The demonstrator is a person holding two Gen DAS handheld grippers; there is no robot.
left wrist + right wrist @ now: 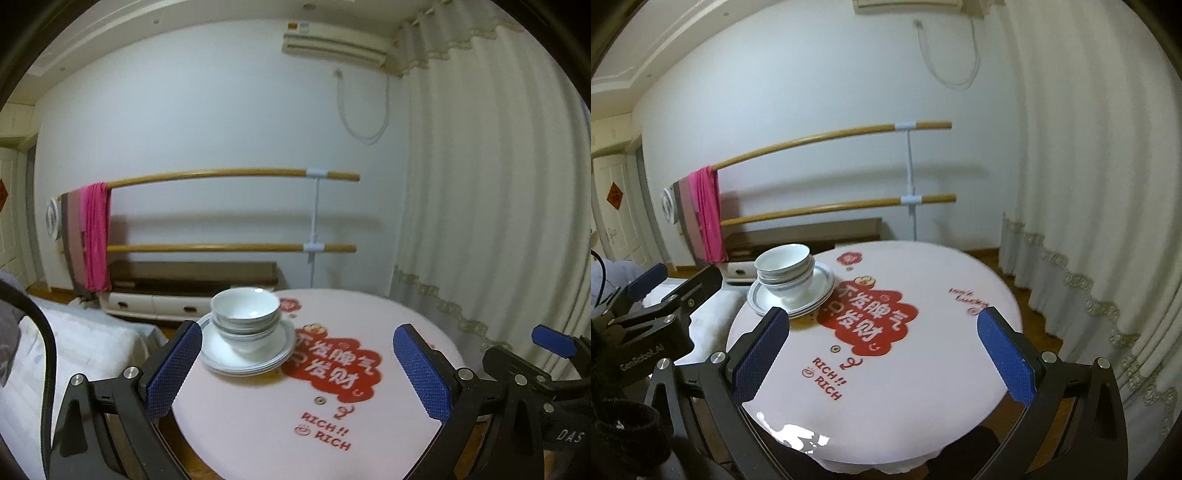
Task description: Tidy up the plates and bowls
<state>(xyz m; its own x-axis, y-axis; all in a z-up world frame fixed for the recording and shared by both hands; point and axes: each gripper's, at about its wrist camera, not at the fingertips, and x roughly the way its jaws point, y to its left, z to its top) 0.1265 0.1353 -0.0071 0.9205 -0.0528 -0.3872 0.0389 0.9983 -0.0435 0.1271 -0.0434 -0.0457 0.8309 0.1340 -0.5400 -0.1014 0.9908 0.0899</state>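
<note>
Stacked white bowls with grey rims sit on stacked white plates at the far left of a round pink table. In the right wrist view the bowls and plates are at the table's far left edge. My left gripper is open and empty, above the table's near side, short of the stack. My right gripper is open and empty above the table's middle. The right gripper also shows at the right edge of the left wrist view, the left gripper at the left of the right wrist view.
The table carries a red printed emblem. A bed with pale covers lies left of the table. A wooden two-bar rack with a pink cloth stands at the back wall above a low cabinet. White curtains hang at right.
</note>
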